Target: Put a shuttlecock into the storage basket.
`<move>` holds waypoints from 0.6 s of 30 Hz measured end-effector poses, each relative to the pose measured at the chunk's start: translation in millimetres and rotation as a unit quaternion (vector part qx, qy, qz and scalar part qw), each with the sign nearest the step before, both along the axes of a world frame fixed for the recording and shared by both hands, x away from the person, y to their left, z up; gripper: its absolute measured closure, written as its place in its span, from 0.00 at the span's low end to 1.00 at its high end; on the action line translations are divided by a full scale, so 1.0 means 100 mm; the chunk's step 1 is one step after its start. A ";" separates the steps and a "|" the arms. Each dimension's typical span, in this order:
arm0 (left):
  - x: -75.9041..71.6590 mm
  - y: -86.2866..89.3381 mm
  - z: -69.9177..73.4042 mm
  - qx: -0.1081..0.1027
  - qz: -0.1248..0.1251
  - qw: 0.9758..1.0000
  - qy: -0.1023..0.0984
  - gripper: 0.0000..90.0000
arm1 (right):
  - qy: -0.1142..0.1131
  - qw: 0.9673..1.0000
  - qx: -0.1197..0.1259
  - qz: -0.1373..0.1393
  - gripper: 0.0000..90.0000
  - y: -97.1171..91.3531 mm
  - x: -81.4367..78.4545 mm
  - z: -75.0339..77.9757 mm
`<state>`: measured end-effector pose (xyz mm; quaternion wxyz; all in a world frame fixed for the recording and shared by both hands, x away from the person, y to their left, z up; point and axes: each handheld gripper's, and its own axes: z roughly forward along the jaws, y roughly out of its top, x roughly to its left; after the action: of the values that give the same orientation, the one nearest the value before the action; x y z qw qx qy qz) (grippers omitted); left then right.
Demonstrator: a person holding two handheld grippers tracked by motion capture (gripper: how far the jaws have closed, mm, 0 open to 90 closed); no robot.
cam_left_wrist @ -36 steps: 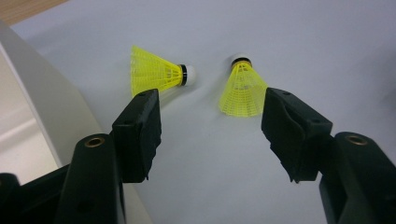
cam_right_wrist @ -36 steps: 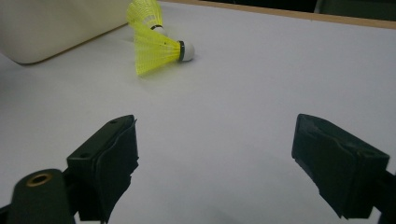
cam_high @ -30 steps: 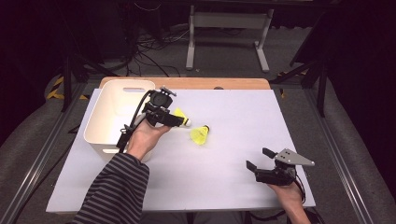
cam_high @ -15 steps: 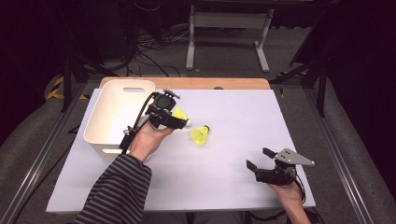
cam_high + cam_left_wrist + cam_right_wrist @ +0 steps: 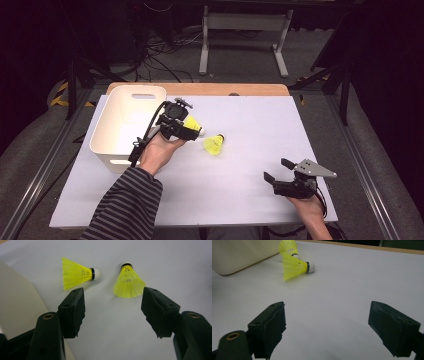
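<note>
**Two shuttles on the sheet, both grippers wide and empty**

High view: left gripper [image 5: 192, 131] held over the sheet [image 5: 240, 200] just right of the bin [image 5: 107, 145], jaws spread, nothing between them. First shuttle [image 5: 192, 124] partly hidden under that gripper, close to the bin's right wall. Second shuttle [image 5: 214, 144] lying free a little to the right, apart from the first, cork end toward the far side. Right gripper [image 5: 279, 170] resting near the sheet's front right corner, jaws apart and empty, well away from both shuttles. Broad bare sheet between the two grippers and across the whole right half; wooden table edge [image 5: 250, 89] showing along the far side; bin close to the sheet's left edge.

Left gripper view: jaws standing wide, gripping nothing. First shuttle [image 5: 76, 275] on its side just beyond the left jaw, cork pointing right. Second shuttle [image 5: 128, 282] just beyond the right jaw, skirt toward the camera, cork away. Clear gap between the two shuttles; bin wall [image 5: 17, 302] tight along the left.

Right gripper view: jaws wide, empty, bare sheet between them. Second shuttle [image 5: 295, 267] far ahead on its side, first shuttle [image 5: 288, 246] behind it, bin [image 5: 237, 255] at upper left. Open sheet all the way to the wooden edge at the top.
</note>
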<state>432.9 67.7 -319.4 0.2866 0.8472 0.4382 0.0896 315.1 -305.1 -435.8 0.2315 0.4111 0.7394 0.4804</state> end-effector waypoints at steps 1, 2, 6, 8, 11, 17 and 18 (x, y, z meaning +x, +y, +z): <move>-0.01 -0.01 -0.01 0.001 0.001 1.000 -0.001 0.41 | -0.001 1.000 0.000 0.000 0.16 0.00 0.00 0.00; -0.02 -0.02 -0.01 0.001 0.003 1.000 -0.003 0.41 | -0.001 1.000 0.001 -0.001 0.16 0.00 0.00 0.00; -0.03 -0.03 -0.04 -0.002 0.007 1.000 -0.005 0.40 | 0.002 1.000 0.001 0.000 0.16 0.00 0.01 0.00; -0.03 -0.05 -0.07 0.001 0.007 1.000 -0.001 0.39 | 0.003 1.000 0.001 0.002 0.16 0.00 0.01 0.00; -0.02 -0.08 -0.12 0.005 0.006 1.000 0.007 0.38 | 0.000 1.000 0.003 0.003 0.16 0.00 0.00 0.00; 0.02 -0.14 -0.19 0.009 0.012 1.000 0.016 0.38 | -0.001 1.000 0.003 0.005 0.16 0.00 0.00 0.00; 0.02 -0.15 -0.20 0.007 0.013 1.000 0.016 0.38 | -0.001 1.000 0.003 0.006 0.16 0.00 0.00 0.00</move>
<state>435.0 53.0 -339.3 0.2720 0.8449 0.4531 0.0827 314.7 -305.4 -435.5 0.2285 0.4068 0.7398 0.4847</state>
